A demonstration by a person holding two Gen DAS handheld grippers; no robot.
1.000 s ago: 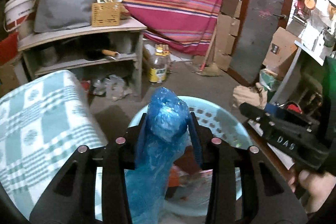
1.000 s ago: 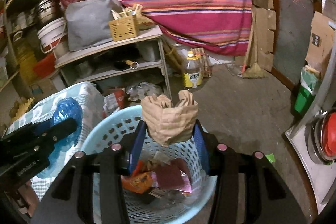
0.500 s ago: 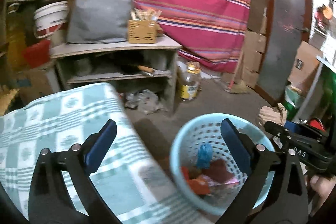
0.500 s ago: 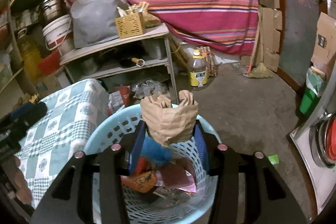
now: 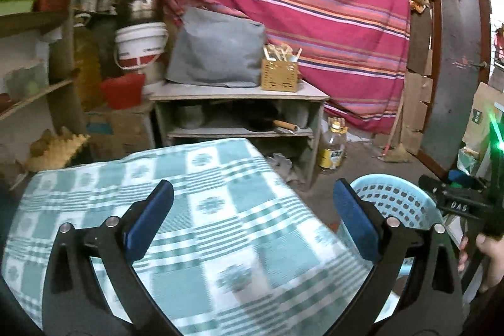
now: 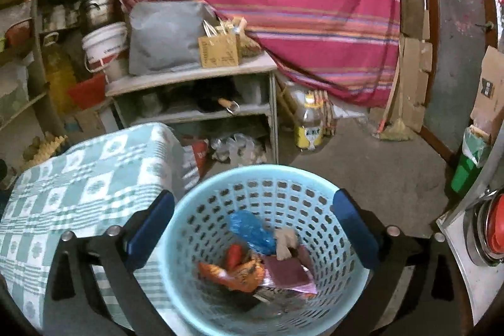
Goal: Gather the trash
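**Ana:** Trash [image 6: 252, 254] lies in the basket [image 6: 201, 200] — a crinkly blue bag, a crumpled brown paper scrap, glossy orange and maroon wrappers. Right gripper [image 6: 252, 229] hangs over the basket, jaws wide, holding nothing.

**Ben:** Left gripper [image 5: 252, 216]?

**Ana:** Beside the basket, above the soft checked cloth [image 5: 204, 210], jaws wide too. I'd scan for leftovers next — none show. Keep drops central; the basket's perforated plastic wall looks light, easily tipped.
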